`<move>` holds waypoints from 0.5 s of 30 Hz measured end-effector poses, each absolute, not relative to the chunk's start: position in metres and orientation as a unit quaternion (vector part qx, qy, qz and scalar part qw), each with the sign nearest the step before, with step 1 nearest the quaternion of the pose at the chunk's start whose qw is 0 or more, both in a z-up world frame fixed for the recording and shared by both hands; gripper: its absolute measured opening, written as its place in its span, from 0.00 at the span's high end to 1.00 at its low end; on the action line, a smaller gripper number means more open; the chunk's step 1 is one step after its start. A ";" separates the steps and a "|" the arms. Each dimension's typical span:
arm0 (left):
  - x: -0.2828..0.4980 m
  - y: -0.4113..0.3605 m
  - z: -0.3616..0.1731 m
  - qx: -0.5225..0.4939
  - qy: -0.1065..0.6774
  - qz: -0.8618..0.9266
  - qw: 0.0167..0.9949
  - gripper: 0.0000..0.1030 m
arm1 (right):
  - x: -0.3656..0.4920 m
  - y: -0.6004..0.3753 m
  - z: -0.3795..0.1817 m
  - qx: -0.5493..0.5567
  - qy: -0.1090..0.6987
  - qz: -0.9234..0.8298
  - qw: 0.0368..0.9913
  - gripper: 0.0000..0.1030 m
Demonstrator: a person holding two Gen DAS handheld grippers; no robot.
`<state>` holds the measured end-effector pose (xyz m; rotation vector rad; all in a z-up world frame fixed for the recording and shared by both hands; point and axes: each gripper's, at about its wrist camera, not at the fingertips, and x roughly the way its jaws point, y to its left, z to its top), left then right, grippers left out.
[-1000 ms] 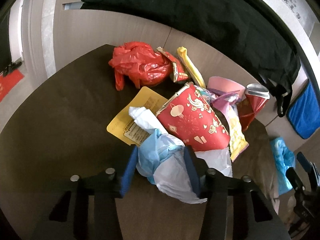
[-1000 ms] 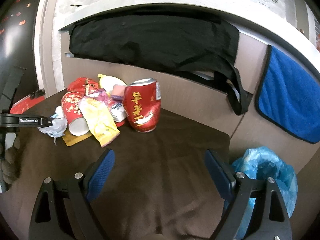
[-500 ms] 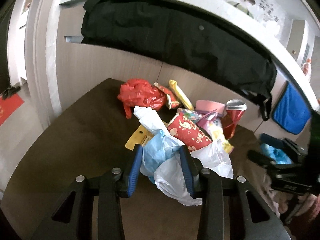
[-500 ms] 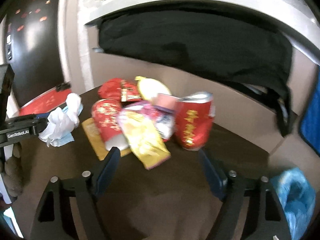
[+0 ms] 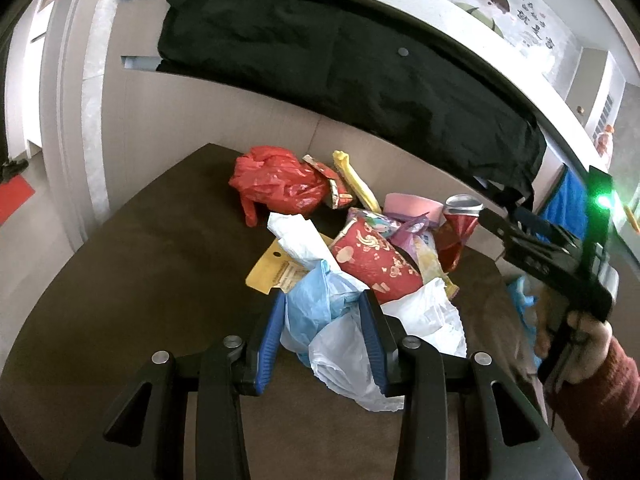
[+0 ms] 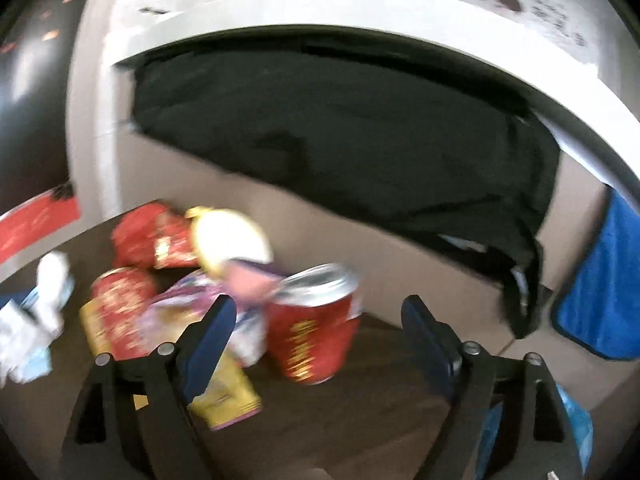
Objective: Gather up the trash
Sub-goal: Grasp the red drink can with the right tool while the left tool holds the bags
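Observation:
My left gripper (image 5: pixel 322 298) is shut on a crumpled bundle of light-blue and white plastic bags (image 5: pixel 344 356), held just above the dark brown table (image 5: pixel 140 280). Behind the bundle lies a heap of trash: a red paper cup (image 5: pixel 372 260) on its side, a red plastic bag (image 5: pixel 276 184), a yellow card (image 5: pixel 272 268) and a red drink can (image 5: pixel 460 228). The right wrist view is blurred. There my right gripper (image 6: pixel 319 308) stands wide with its jaws opening. The can (image 6: pixel 316 336) stands upright just ahead between the fingers, untouched.
A black cloth (image 5: pixel 360 80) hangs over the counter edge behind the table. A blue towel (image 6: pixel 600 300) hangs at the right. A blue plastic bag (image 6: pixel 576 420) sits low beside the table's right edge. A yellow snack wrapper (image 6: pixel 224 392) lies near my right gripper's left finger.
The left gripper has risen and drawn back with the bag bundle. The right gripper has swung left toward the trash heap, so the red can now sits between its fingers.

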<state>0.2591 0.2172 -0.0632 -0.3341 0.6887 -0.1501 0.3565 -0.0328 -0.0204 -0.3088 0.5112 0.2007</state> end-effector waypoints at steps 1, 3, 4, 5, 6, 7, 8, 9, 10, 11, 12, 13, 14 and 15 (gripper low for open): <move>0.260 0.215 -0.063 -0.161 0.335 -0.073 0.925 0.62 | 0.365 -0.033 -0.022 -0.150 0.258 0.094 0.950 0.20; 0.262 0.212 -0.063 -0.159 0.334 -0.073 0.926 0.62 | 0.380 -0.032 -0.027 -0.142 0.268 0.096 0.948 0.20; 0.263 0.210 -0.064 -0.159 0.335 -0.073 0.926 0.62 | 0.383 -0.032 -0.029 -0.137 0.272 0.100 0.947 0.20; 0.265 0.209 -0.064 -0.159 0.335 -0.073 0.926 0.62 | 0.390 -0.029 -0.033 -0.136 0.275 0.104 0.946 0.20; 0.266 0.208 -0.064 -0.157 0.333 -0.071 0.927 0.62 | 0.394 -0.026 -0.036 -0.139 0.277 0.102 0.945 0.20; 0.267 0.207 -0.063 -0.157 0.332 -0.070 0.927 0.62 | 0.398 -0.023 -0.040 -0.143 0.278 0.100 0.945 0.20; 0.267 0.206 -0.062 -0.156 0.329 -0.068 0.929 0.62 | 0.404 -0.020 -0.044 -0.147 0.283 0.099 0.942 0.22; 0.267 0.205 -0.061 -0.155 0.326 -0.065 0.930 0.62 | 0.410 -0.019 -0.047 -0.152 0.290 0.094 0.940 0.23; 0.267 0.204 -0.060 -0.154 0.324 -0.062 0.931 0.62 | 0.415 -0.019 -0.051 -0.154 0.301 0.090 0.937 0.24; 0.268 0.203 -0.059 -0.153 0.323 -0.060 0.932 0.62 | 0.416 -0.020 -0.053 -0.147 0.308 0.095 0.935 0.27; 0.269 0.202 -0.058 -0.152 0.322 -0.059 0.933 0.62 | 0.416 -0.024 -0.053 -0.138 0.313 0.101 0.934 0.31; 0.270 0.200 -0.057 -0.150 0.321 -0.058 0.933 0.62 | 0.415 -0.028 -0.054 -0.129 0.322 0.108 0.931 0.38; 0.270 0.198 -0.056 -0.149 0.320 -0.058 0.934 0.62 | 0.413 -0.032 -0.054 -0.127 0.328 0.110 0.929 0.39; 0.271 0.196 -0.054 -0.149 0.319 -0.058 0.934 0.62 | 0.410 -0.036 -0.052 -0.124 0.329 0.111 0.929 0.39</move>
